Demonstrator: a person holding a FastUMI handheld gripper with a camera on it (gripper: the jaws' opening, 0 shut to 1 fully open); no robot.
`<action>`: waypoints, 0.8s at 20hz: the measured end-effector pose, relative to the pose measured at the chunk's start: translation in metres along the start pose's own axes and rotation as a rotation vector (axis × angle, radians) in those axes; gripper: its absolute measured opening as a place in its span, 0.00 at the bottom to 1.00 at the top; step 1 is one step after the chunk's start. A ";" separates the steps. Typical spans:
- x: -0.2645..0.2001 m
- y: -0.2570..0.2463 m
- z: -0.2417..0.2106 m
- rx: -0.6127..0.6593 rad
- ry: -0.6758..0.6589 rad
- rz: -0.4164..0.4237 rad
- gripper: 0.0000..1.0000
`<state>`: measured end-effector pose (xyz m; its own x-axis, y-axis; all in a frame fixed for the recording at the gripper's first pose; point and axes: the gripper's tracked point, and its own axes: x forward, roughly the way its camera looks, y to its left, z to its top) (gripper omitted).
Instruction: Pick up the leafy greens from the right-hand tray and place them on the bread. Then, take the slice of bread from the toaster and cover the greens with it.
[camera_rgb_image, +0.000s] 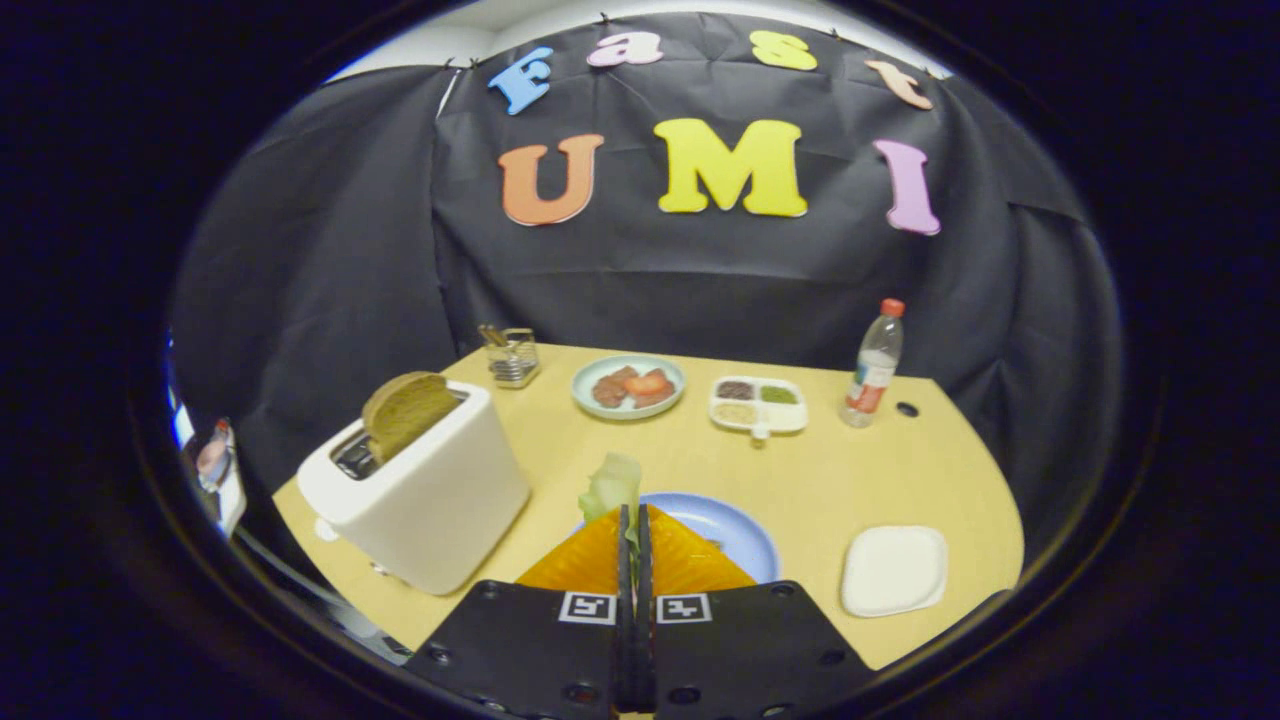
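My gripper (634, 512) is shut on the leafy greens (611, 484), a pale green leaf that sticks up past the fingertips. I hold it over the blue plate (735, 527) just ahead of the fingers; the fingers hide most of the plate and whatever lies on it. A white toaster (425, 488) stands to the left of the fingers with a brown slice of bread (405, 410) poking out of its slot. To the right of the blue plate sits the white square tray (893, 569), bare.
Farther back on the tan table (830, 470) are a pale plate of meat and red slices (628, 386), a divided white dish of seasonings (758, 403), a bottle with a red cap (873, 366) and a small glass holder (511, 356).
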<state>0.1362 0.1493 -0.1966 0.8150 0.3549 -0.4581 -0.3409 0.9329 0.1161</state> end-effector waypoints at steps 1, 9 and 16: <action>0.007 0.007 -0.003 0.000 0.005 0.018 0.00; 0.071 -0.047 -0.040 -0.027 0.084 -0.116 0.00; 0.093 -0.074 -0.059 0.019 0.140 -0.146 0.00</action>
<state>0.2100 0.1094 -0.2999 0.7818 0.2050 -0.5889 -0.2140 0.9753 0.0553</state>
